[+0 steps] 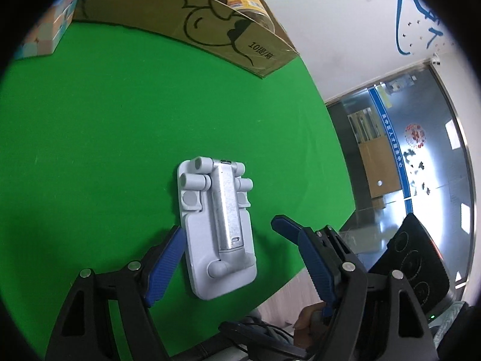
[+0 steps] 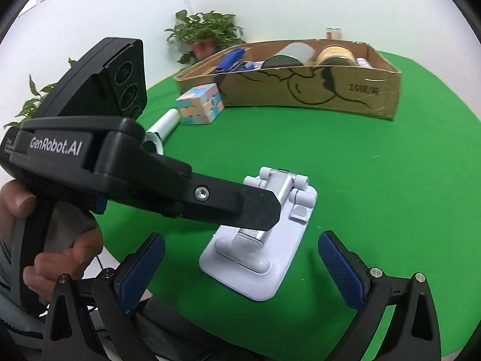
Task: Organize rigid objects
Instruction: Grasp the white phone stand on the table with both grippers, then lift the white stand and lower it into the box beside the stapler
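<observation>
The left gripper has its blue fingers spread wide, one on each side of the white phone stand. The near finger looks very close to the stand's edge, but the far one is apart from it, so the stand is not pinched and lies flat on the green table. The right gripper is wide open too and holds nothing; the stand lies just in front of its fingers. The stand is on the side of the table near the person, well apart from the cardboard box, which sits at the far side. Some of the job looks done: the box already has a jar, a round grey lid and something blue in it. I think three things are left to put away: the stand, the pastel puzzle cube just beside the box, and a white tube near the cube. The right camera shows the person's hand on the left gripper's handle, the tube, two green plants behind the box, and what is inside the box. The left camera does not show those, but it looks straight down on the stand and shows the gaps beside each finger, and a glass door past the table.
</observation>
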Action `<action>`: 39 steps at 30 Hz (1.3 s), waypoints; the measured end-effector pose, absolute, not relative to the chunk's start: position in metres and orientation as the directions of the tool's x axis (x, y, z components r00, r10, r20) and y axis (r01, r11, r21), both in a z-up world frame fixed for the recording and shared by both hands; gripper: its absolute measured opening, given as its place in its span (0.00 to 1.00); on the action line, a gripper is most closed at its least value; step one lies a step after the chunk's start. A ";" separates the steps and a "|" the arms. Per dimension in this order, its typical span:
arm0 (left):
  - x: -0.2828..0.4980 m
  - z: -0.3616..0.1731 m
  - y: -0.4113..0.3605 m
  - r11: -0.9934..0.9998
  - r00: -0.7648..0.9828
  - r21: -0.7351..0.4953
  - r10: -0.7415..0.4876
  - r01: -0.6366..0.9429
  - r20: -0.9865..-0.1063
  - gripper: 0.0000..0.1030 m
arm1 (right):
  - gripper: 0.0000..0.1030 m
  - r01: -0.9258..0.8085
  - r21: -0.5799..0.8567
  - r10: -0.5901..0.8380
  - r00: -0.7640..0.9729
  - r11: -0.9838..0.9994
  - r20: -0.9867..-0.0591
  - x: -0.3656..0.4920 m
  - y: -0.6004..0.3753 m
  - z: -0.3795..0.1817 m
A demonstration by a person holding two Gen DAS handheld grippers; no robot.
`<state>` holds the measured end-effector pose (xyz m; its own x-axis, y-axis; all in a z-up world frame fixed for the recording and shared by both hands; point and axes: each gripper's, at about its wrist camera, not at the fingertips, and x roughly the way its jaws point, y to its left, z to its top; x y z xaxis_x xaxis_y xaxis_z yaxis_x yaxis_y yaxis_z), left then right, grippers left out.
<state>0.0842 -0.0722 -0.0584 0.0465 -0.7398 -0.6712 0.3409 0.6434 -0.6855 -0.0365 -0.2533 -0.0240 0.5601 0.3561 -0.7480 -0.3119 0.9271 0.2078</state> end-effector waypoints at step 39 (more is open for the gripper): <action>0.096 -0.032 -0.028 0.672 0.205 -0.629 -0.729 0.390 -0.653 0.30 | 0.53 -0.220 0.189 0.288 0.653 0.957 -0.700 -0.006 -0.207 -0.006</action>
